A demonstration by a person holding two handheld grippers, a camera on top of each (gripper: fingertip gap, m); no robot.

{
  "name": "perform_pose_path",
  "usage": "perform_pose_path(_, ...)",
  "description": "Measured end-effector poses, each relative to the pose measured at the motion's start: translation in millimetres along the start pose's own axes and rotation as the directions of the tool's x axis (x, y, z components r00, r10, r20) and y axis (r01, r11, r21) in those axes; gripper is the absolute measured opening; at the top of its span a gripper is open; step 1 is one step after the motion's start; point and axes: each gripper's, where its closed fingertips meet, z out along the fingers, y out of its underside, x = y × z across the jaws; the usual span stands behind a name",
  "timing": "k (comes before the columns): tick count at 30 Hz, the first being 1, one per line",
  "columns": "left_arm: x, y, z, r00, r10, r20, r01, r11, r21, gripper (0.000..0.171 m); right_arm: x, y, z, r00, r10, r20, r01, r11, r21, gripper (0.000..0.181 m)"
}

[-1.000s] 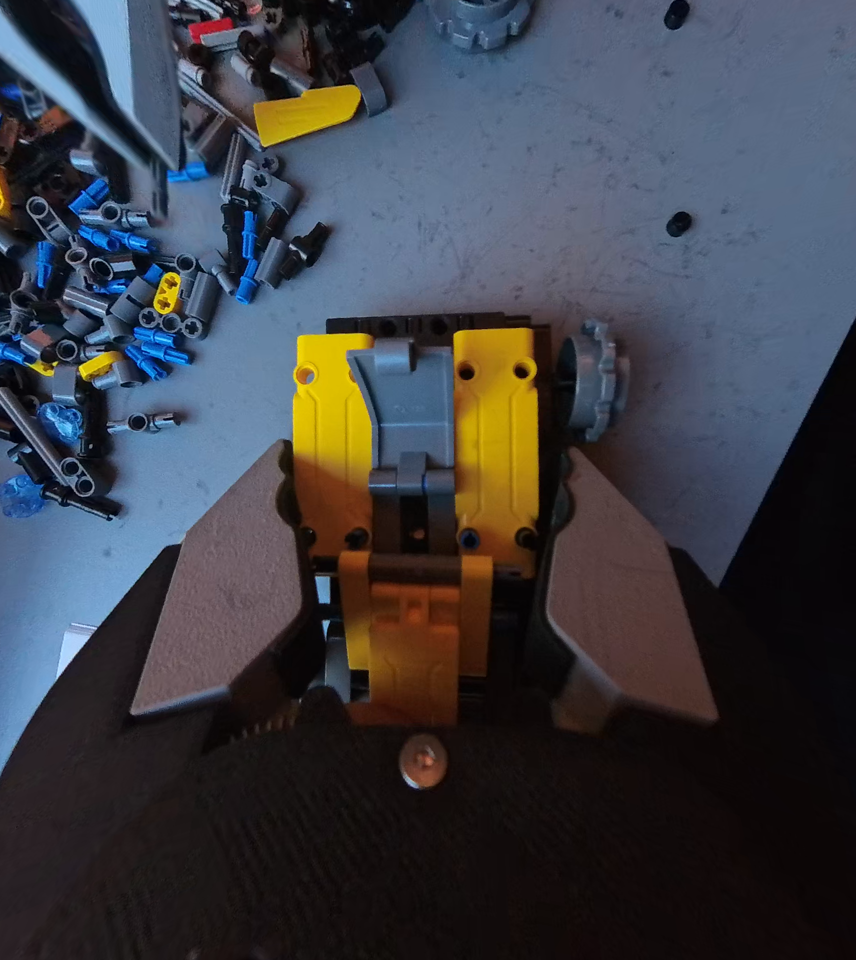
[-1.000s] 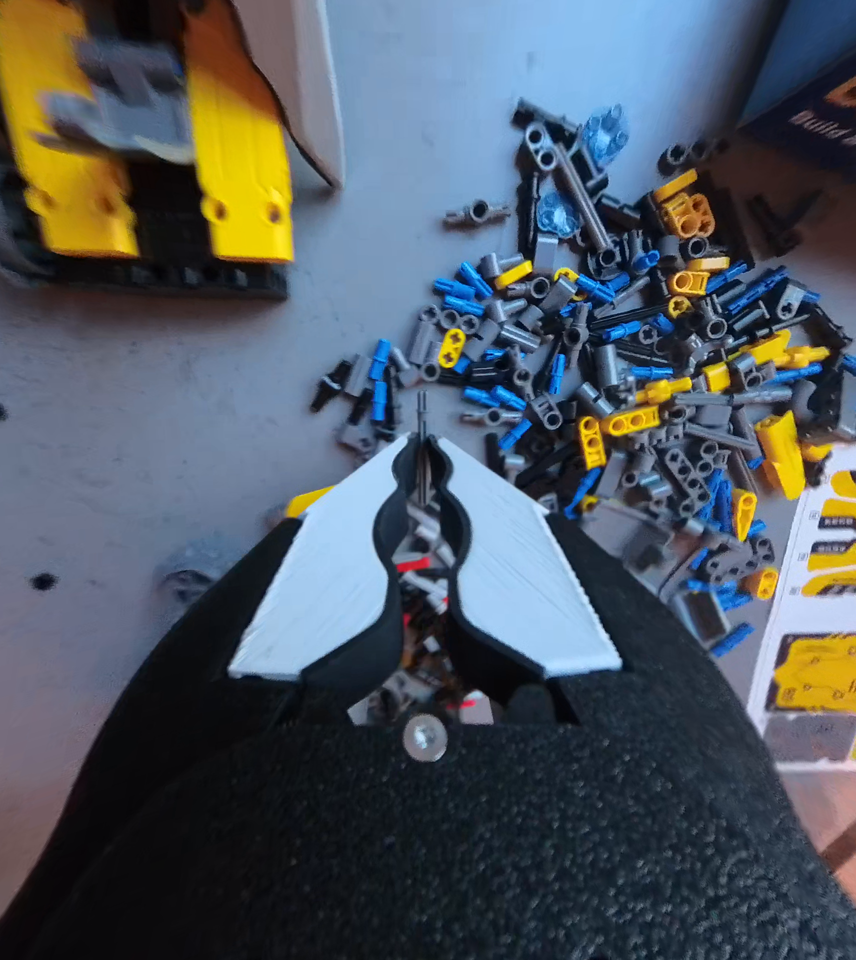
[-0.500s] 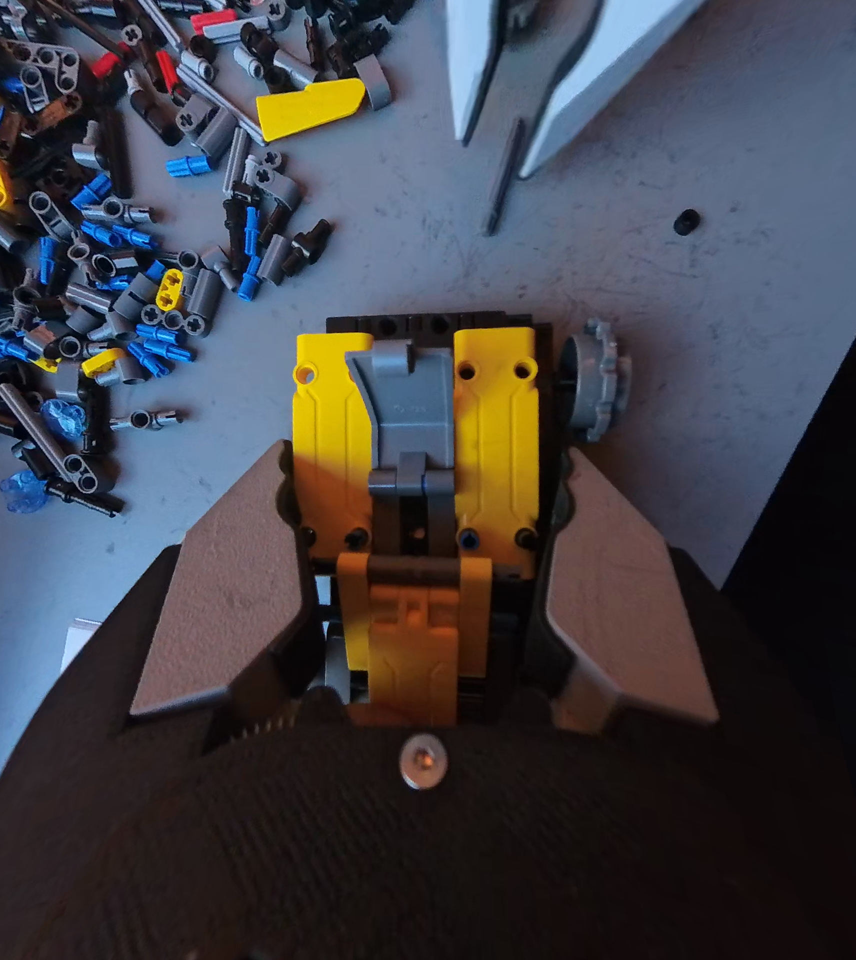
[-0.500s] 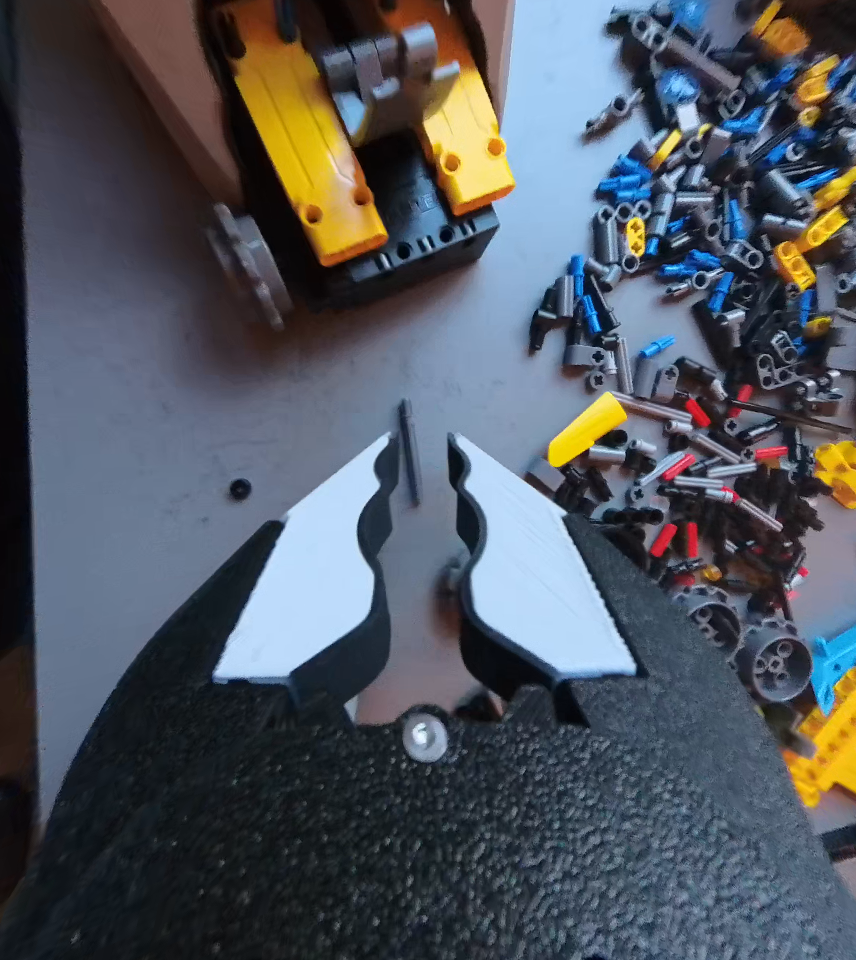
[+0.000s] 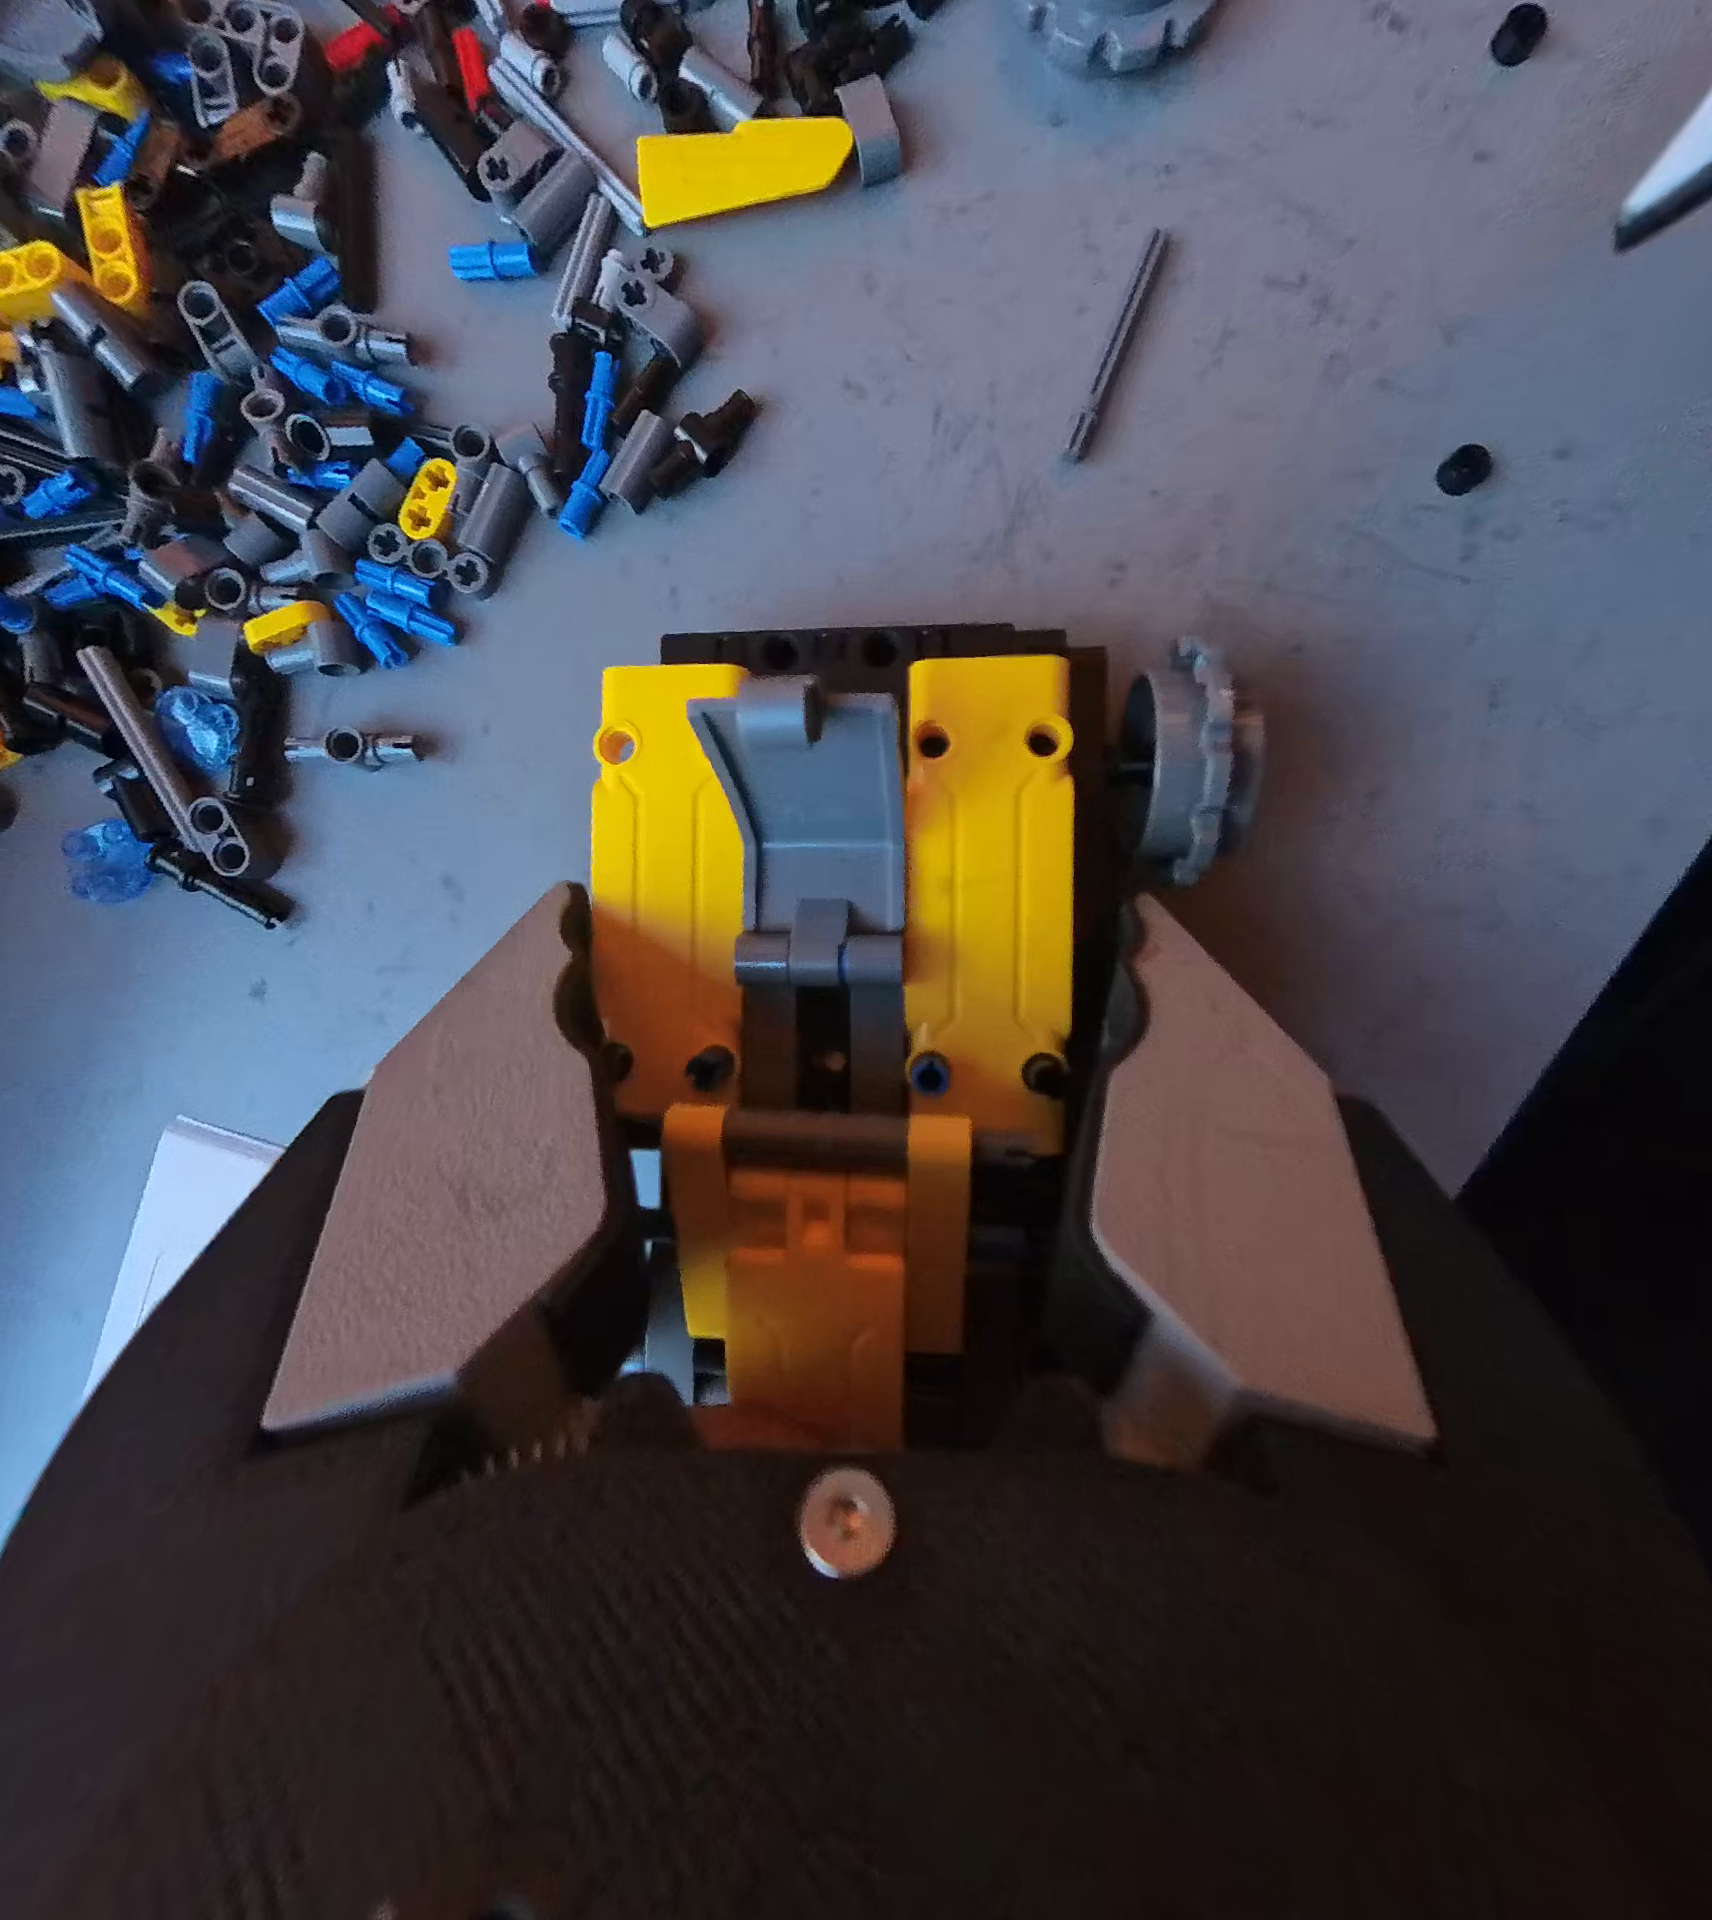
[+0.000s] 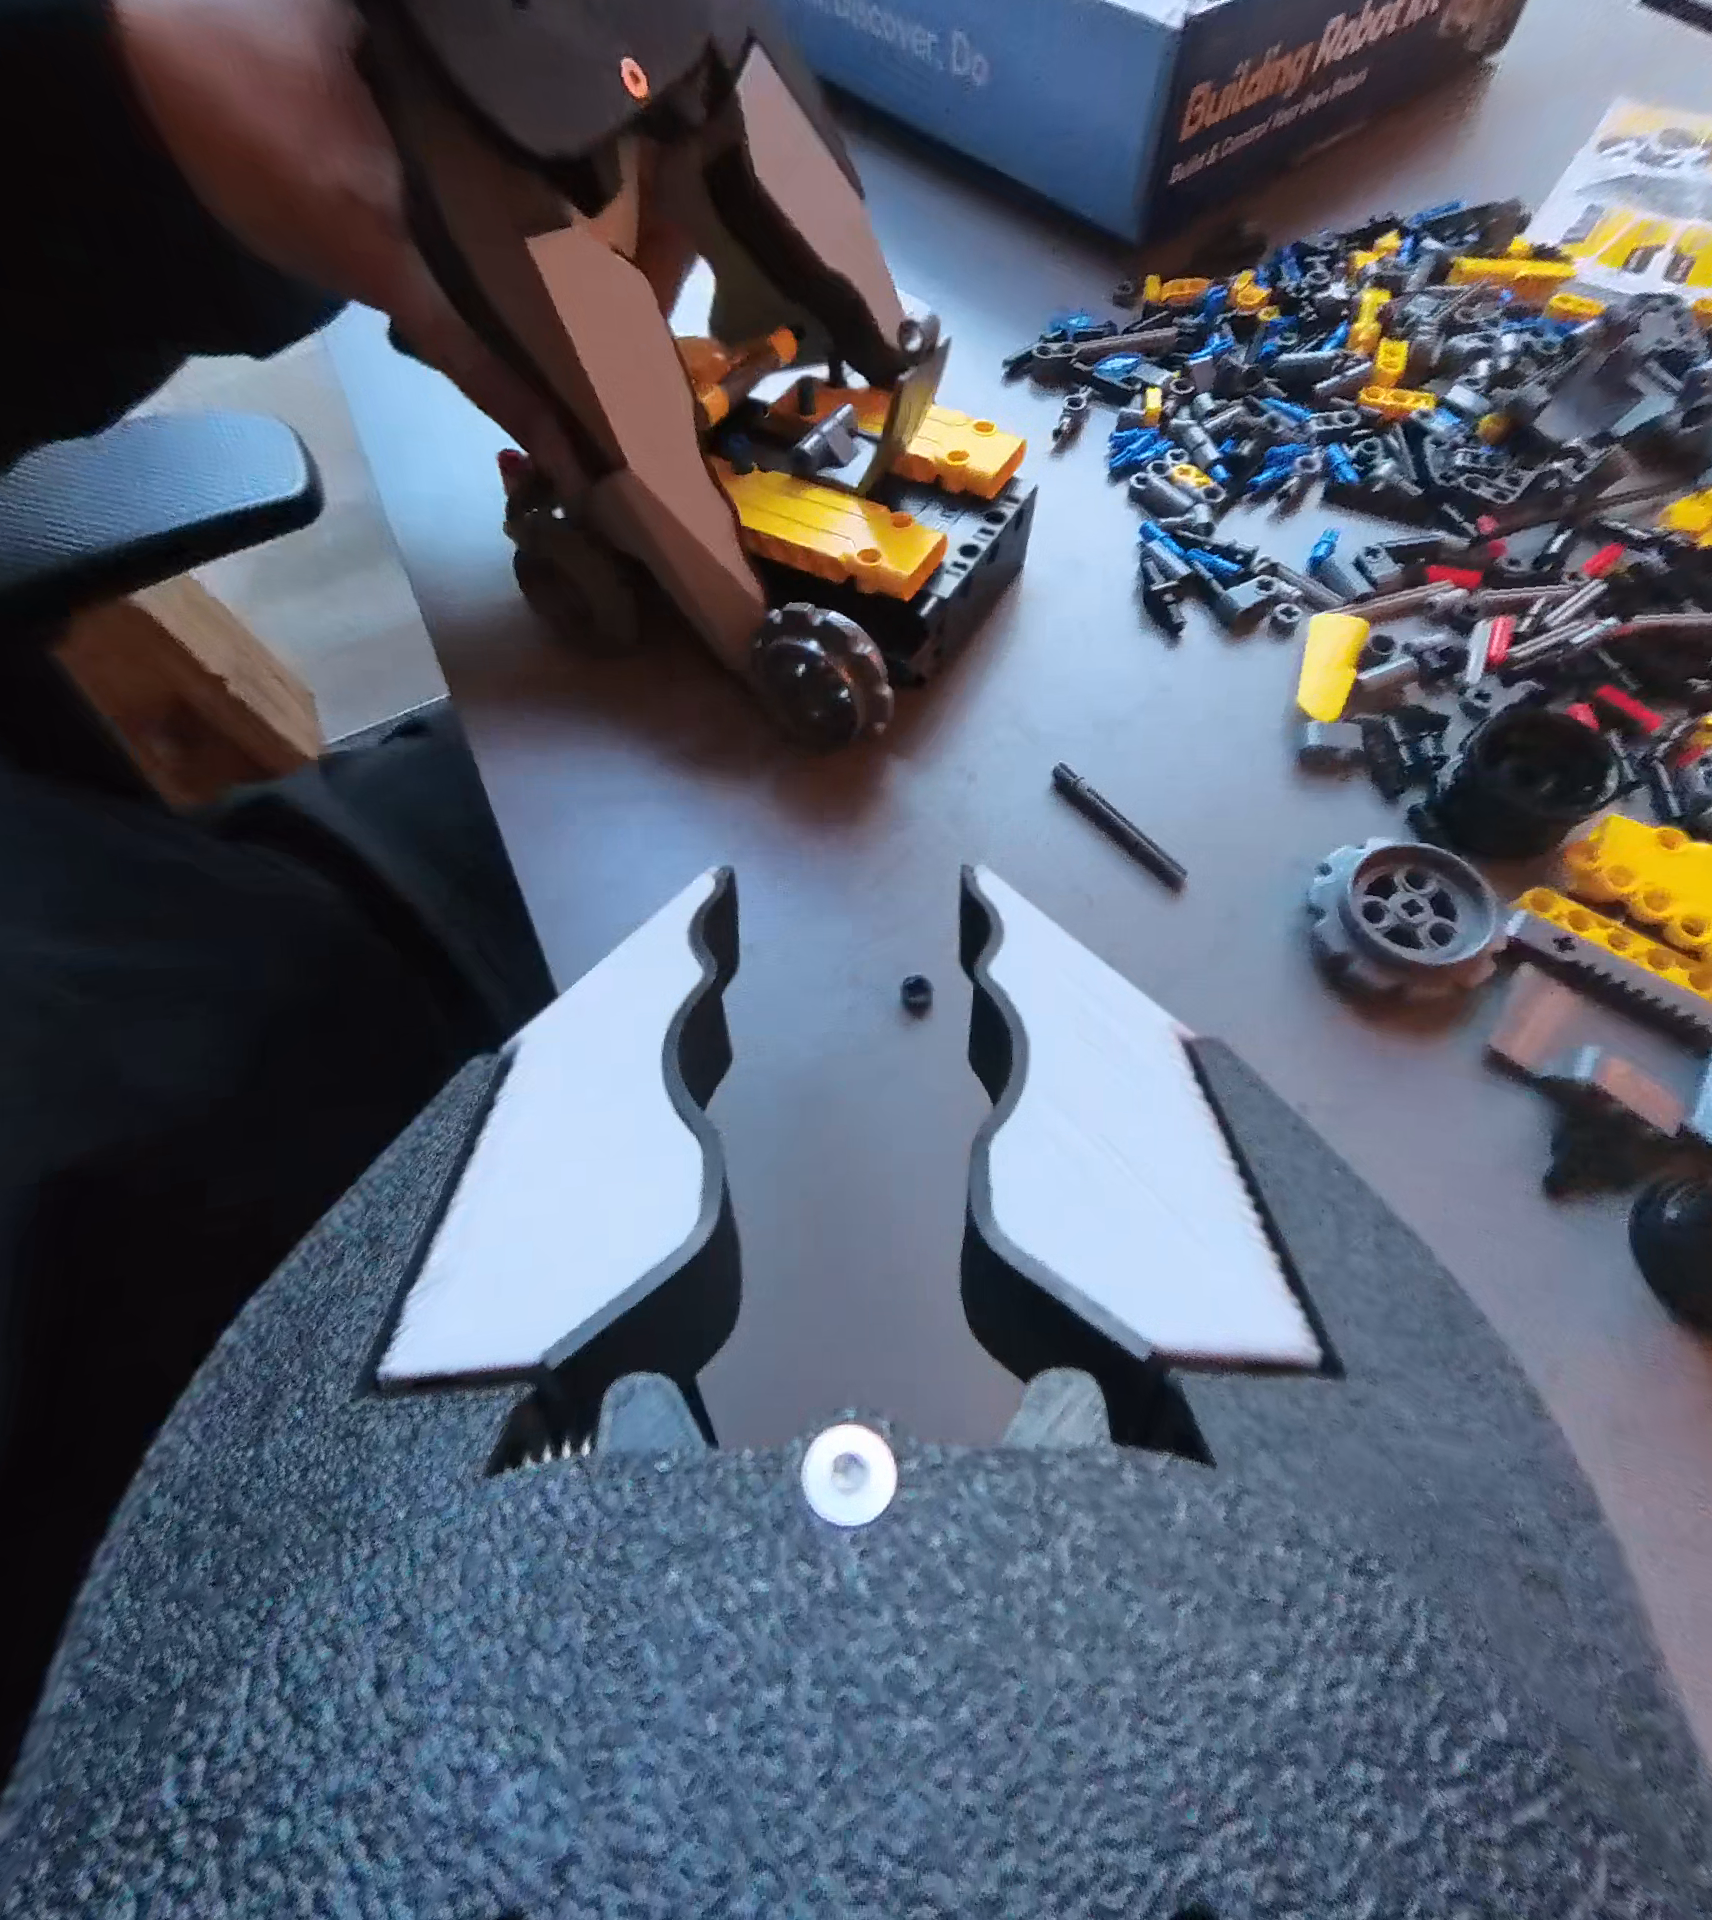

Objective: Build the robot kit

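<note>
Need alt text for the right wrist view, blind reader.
The right gripper hangs open above a dark table, a small black bead between its fingers. Beyond, the left gripper clamps a yellow-and-black brick vehicle; a black axle lies beside scattered loose parts.

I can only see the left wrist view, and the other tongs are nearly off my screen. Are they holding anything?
Observer: No. The right tongs are open and empty.
Operator: Is anything close to them?
Observer: A small black ring piece lies on the table and shows between their fingers, touching neither.
Operator: What's past my yellow model?
Observer: A blue box stands on the table beyond the yellow model.
</note>
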Motion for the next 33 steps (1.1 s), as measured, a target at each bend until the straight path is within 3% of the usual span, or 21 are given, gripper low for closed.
perform_pose_path(7,1,0,-22,0.998,-0.054,-0.019,0.055,0.997,0.052,0.092,-5,-7,15,0.996,0.035,-0.082,-0.030,0.997,0.065,0.041)
perform_pose_path(11,1,4,-22,0.999,-0.026,-0.021,0.026,1.000,-0.004,0.094,-9,-19,29,0.995,0.029,-0.098,-0.023,0.998,0.064,0.044)
perform_pose_path(14,7,19,-6,0.999,0.044,-0.023,-0.047,0.991,-0.128,0.105,-15,-20,47,0.994,0.090,-0.069,-0.088,0.996,0.032,0.052)
perform_pose_path(21,11,9,-1,1.000,0.016,-0.016,-0.017,0.997,-0.081,0.099,2,-12,75,0.983,0.086,-0.164,-0.106,0.988,-0.111,0.058)
perform_pose_path(23,9,7,-1,1.000,-0.007,0.006,0.008,0.998,-0.057,0.099,4,-12,79,0.980,0.049,-0.194,-0.076,0.988,-0.132,0.044)
perform_pose_path(29,-7,-3,3,0.991,-0.098,0.095,0.094,0.995,0.041,0.098,21,-18,88,0.961,-0.053,-0.270,0.007,0.986,-0.168,0.043)
perform_pose_path(33,-10,-4,4,0.990,-0.113,0.088,0.108,0.993,0.054,0.098,21,-17,88,0.967,-0.083,-0.241,0.036,0.980,-0.194,0.043)
